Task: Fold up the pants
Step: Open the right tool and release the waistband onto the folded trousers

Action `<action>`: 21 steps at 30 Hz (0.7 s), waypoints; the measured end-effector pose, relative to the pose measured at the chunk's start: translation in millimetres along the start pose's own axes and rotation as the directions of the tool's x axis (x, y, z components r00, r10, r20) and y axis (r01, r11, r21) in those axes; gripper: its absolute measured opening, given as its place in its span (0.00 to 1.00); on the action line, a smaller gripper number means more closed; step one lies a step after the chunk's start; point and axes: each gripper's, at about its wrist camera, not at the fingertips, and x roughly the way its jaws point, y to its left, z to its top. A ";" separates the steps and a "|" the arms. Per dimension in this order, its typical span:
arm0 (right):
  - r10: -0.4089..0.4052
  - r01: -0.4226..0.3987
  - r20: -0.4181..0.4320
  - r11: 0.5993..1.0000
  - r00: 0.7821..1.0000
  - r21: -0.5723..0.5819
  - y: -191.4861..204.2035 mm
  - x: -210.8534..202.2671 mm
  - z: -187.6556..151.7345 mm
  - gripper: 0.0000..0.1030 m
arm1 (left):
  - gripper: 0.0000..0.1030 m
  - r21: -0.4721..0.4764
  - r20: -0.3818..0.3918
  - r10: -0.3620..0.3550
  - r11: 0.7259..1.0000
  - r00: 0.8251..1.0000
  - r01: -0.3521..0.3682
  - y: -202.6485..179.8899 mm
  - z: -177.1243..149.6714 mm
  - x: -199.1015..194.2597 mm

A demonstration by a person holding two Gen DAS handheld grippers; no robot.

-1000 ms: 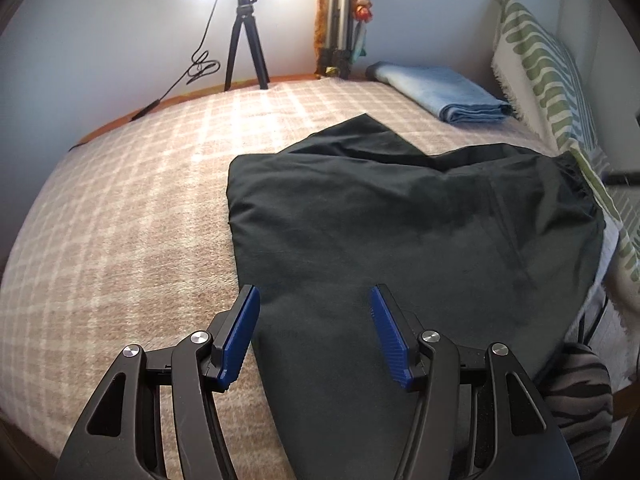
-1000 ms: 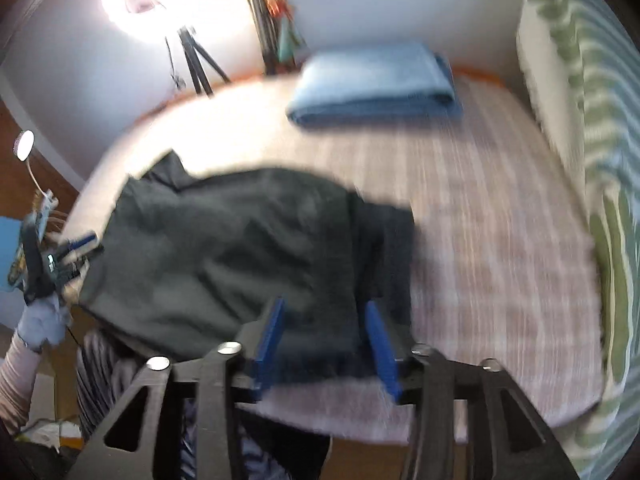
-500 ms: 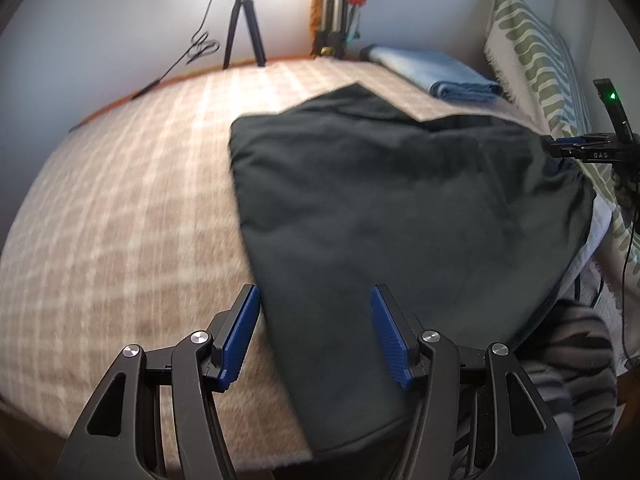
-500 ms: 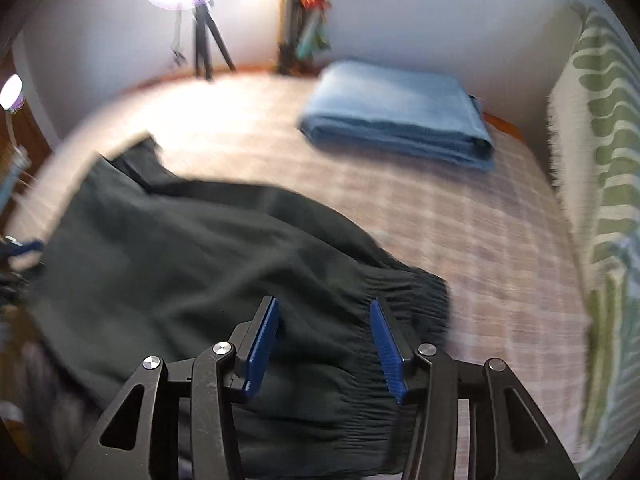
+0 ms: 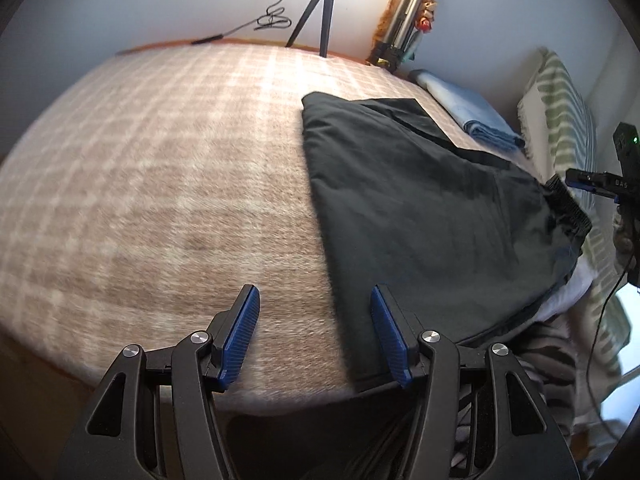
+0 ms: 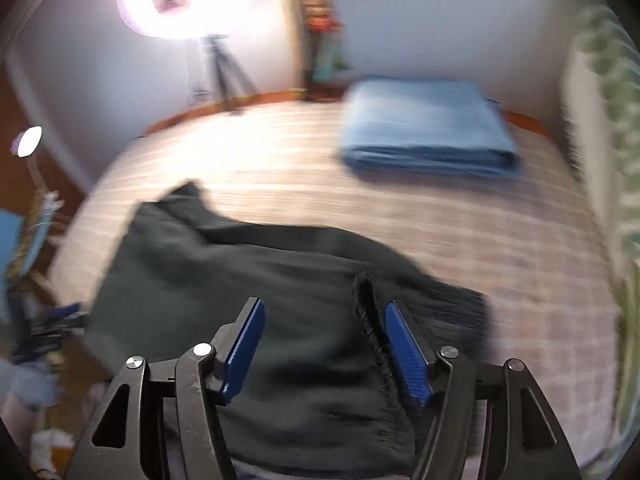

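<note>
Dark pants [image 5: 420,208] lie flat along the near edge of the plaid bed [image 5: 160,180]. Your left tool [image 5: 312,334] and right tool [image 6: 324,344] both gape wide, empty. The limp, light cloth likely sags; pinch the gathered waistband [image 6: 372,328].

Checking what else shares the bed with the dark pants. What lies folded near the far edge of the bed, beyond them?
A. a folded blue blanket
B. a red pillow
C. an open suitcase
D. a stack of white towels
A: the folded blue blanket lies on the plaid bed, beyond the dark pants.
</note>
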 end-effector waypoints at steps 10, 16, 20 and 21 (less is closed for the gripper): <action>0.221 -0.236 -0.108 0.961 0.969 -0.146 138.6 37.6 52.2 0.66 | 0.50 -0.025 0.044 -0.036 0.999 0.998 0.037 -1.8 4.7 6.8; 0.276 -0.301 -0.164 0.941 0.947 -0.155 205.4 83.0 70.6 0.66 | 0.43 -0.009 0.058 -0.046 0.999 0.997 0.047 -3.8 3.7 8.9; 0.265 -0.300 -0.214 0.941 0.940 -0.154 236.7 117.0 76.6 0.66 | 0.29 -0.024 0.064 -0.064 0.998 0.996 0.066 -0.7 3.5 10.3; 0.261 -0.299 -0.226 0.942 0.939 -0.153 243.0 124.0 77.4 0.66 | 0.28 -0.025 0.066 -0.071 0.997 0.995 0.073 -0.1 3.5 10.8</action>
